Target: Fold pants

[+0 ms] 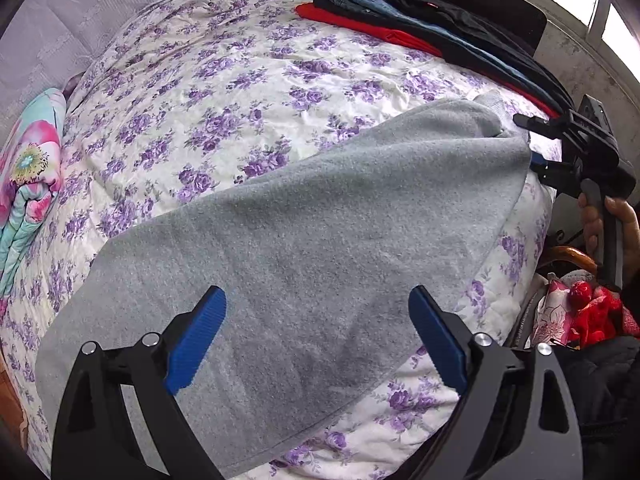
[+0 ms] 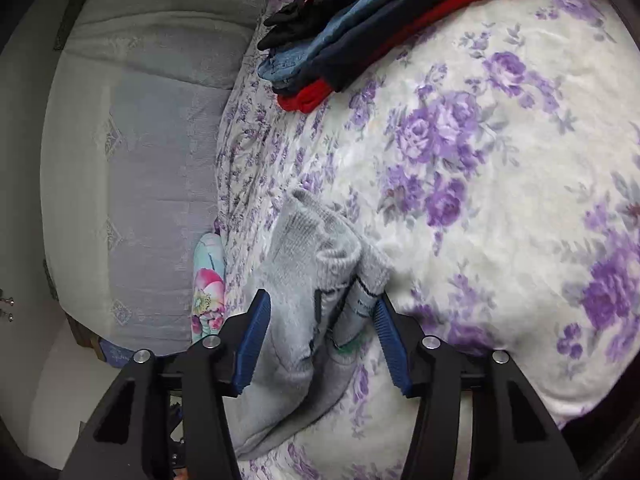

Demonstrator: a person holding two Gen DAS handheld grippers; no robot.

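Grey pants (image 1: 304, 240) lie flat and diagonal on the purple-flowered bedspread (image 1: 224, 80). My left gripper (image 1: 318, 316) hovers open above their near end, its blue pads wide apart and touching nothing. In the right wrist view the pants' ribbed cuff end (image 2: 320, 248) lies bunched on the bedspread (image 2: 480, 152). My right gripper (image 2: 322, 320) straddles the cuffs with a pad close on each side, and the fabric rests slack. Seen from the left wrist, the right gripper (image 1: 528, 140) sits at the pants' far tip, with a hand (image 1: 592, 224) on its handle.
A stack of folded clothes (image 1: 400, 16) in red, blue and black lies along the bed's far edge, also the stack (image 2: 360, 32). A rolled flowered quilt (image 1: 28, 168) sits at the left edge. A grey covered mattress (image 2: 140, 160) adjoins the bed. Red items (image 1: 588, 312) lie beside the bed.
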